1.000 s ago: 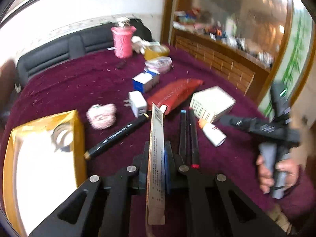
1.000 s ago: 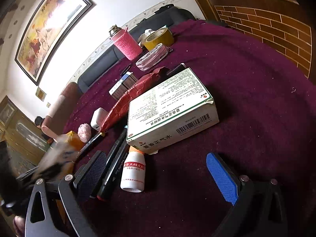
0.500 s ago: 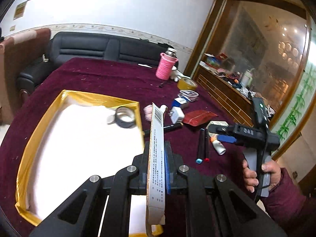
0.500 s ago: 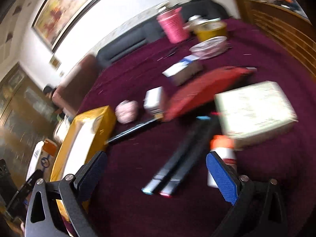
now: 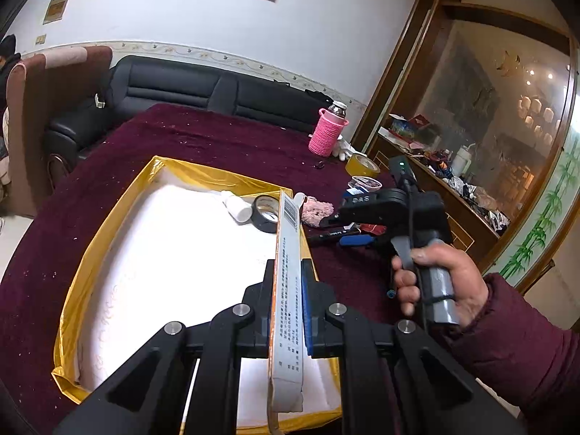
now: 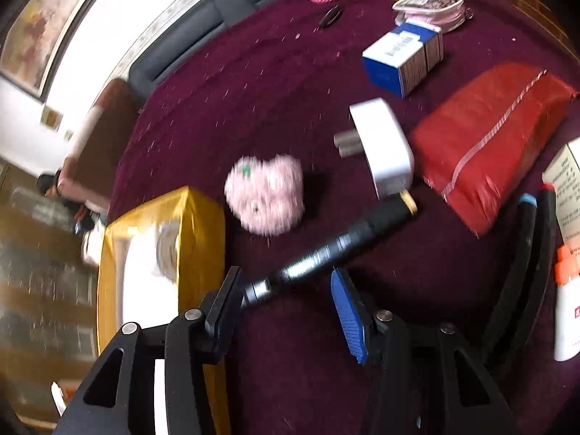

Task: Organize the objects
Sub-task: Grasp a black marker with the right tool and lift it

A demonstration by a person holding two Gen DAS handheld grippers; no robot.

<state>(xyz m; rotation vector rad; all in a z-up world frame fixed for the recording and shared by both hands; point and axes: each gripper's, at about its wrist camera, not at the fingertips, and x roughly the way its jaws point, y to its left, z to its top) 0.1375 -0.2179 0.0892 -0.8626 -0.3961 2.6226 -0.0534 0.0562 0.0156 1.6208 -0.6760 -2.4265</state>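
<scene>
Left wrist view: my left gripper [image 5: 288,302] clamps a flat carton [image 5: 287,290] over the gold tray [image 5: 108,224]; my right gripper [image 6: 286,301], jaws just closing, straddles a black marker [image 6: 326,250], unpressed.

Grippers: black frames, silver screws, blue pads [image 6: 348,311]
Right handle [image 5: 435,282]: grey, black cable, green light
Sleeve [image 5: 514,340]: maroon, padded

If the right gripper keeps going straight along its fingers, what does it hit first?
Most likely the black marker lying slantwise on the cloth: the right gripper, jaws just closing, already has its near end between the fingers. Depth is blurred, so contact is unclear.
</scene>
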